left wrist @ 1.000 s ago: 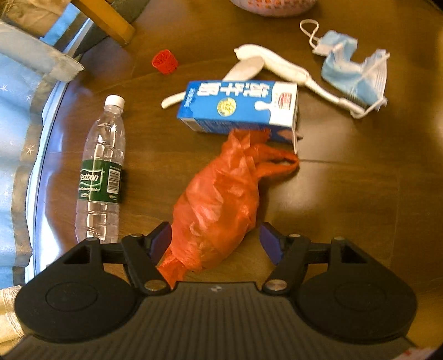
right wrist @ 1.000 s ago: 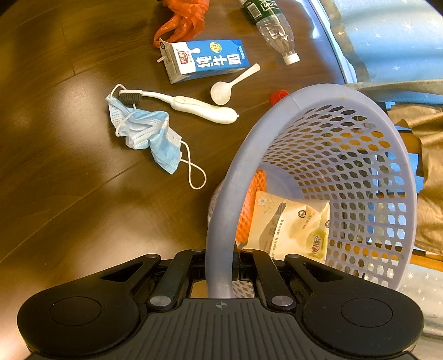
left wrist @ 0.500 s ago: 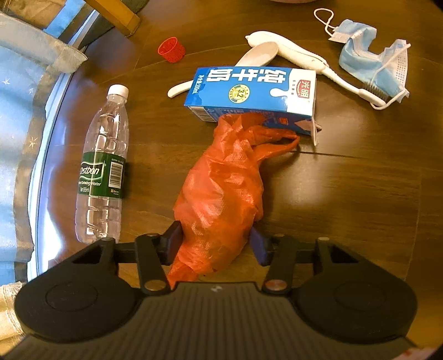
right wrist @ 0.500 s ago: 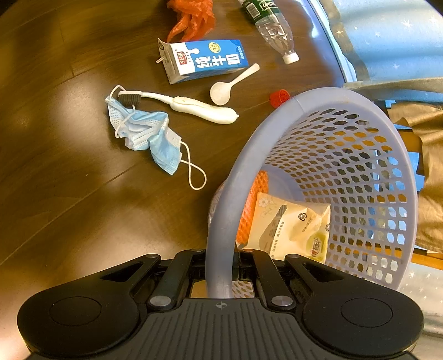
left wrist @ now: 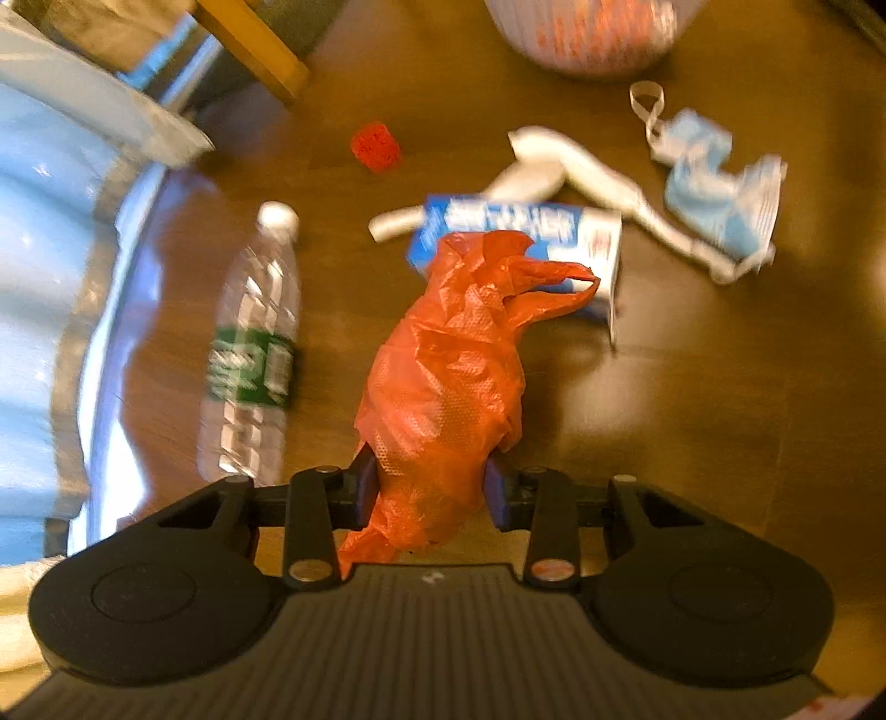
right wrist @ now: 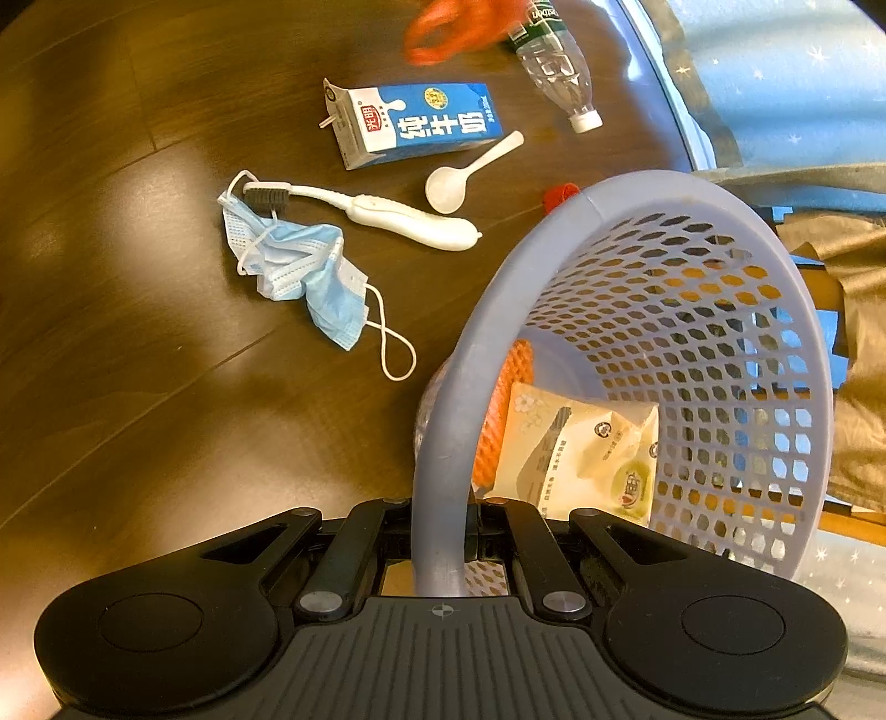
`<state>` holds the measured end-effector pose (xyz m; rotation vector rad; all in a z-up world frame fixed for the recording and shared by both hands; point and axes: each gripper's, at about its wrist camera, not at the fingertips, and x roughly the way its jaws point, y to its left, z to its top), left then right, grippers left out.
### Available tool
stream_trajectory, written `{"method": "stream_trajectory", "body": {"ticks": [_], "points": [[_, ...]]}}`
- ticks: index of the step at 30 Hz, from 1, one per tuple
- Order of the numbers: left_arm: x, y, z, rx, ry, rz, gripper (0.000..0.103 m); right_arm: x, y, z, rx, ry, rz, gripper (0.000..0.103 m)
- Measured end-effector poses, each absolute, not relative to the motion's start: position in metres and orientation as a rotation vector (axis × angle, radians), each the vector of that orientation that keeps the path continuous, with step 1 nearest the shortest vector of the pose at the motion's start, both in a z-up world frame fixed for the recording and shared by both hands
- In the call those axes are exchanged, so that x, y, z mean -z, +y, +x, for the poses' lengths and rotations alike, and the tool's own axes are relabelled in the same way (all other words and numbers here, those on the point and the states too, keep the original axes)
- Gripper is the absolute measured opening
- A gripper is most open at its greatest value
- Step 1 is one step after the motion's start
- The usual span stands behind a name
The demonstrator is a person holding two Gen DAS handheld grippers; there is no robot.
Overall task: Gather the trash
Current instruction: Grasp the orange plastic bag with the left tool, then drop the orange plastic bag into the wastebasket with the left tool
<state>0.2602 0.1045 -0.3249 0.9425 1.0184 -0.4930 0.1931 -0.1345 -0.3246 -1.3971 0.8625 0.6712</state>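
The left gripper point(left wrist: 429, 487) was seen clamped on the near end of a crumpled orange plastic bag point(left wrist: 448, 376), whose bulk was pressed between the two purple fingertips point(left wrist: 365, 482) while its handle loops trailed forward over the blue milk carton point(left wrist: 531, 232). The left wrist view was blurred, so finer detail could not be told. To the left of the bag a clear water bottle point(left wrist: 252, 354) with a green label was laid on its side on the dark wooden table point(left wrist: 720, 415), and a small red cap point(left wrist: 375, 147) was found beyond it. Behind the carton a white spoon point(left wrist: 498, 194), a white toothbrush point(left wrist: 603, 177) and a crumpled blue face mask point(left wrist: 720, 188) were spread out, the brush head touching the mask. The right gripper point(right wrist: 440, 531) was closed narrowly on the rim of a lavender perforated basket point(right wrist: 692, 266), which was tilted with its opening toward the camera. Inside the basket a cream tissue packet point(right wrist: 581, 454) and a piece of orange netting point(right wrist: 506, 399) were held against the lower wall. In the right wrist view the carton point(right wrist: 421, 124), spoon point(right wrist: 468, 169), toothbrush point(right wrist: 398, 213) and mask point(right wrist: 299, 266) were shown lying apart from the basket, with the bag point(right wrist: 459, 25) blurred at the top edge beside the bottle point(right wrist: 556, 66).
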Motion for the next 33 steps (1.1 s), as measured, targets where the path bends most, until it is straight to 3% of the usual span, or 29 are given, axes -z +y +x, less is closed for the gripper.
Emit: {"method": "stream_trajectory", "body": {"ticks": [12,26,28,30,33], "points": [[0.183,0.026,0.249,0.583,0.731,0.866,0.033,0.324,-0.134,0.186,-0.681,0.848,-1.426,0.002],[0.157,-0.072,0.259,0.791,0.599,0.801,0.035,0.322,-0.136,0.182,-0.686,0.848,-1.423,0.001],[0.159,-0.080,0.264,0.811,0.593,0.793,0.039,0.322,-0.135,0.183,-0.686,0.849,-1.421,0.001],[0.160,-0.083,0.267,0.825,0.578,0.757,0.055,0.322,-0.135,0.183,-0.685,0.850,-1.419,0.001],[0.158,-0.083,0.264,0.816,0.551,0.740,0.060,0.322,-0.135,0.185,-0.685,0.852,-1.415,0.001]]}}
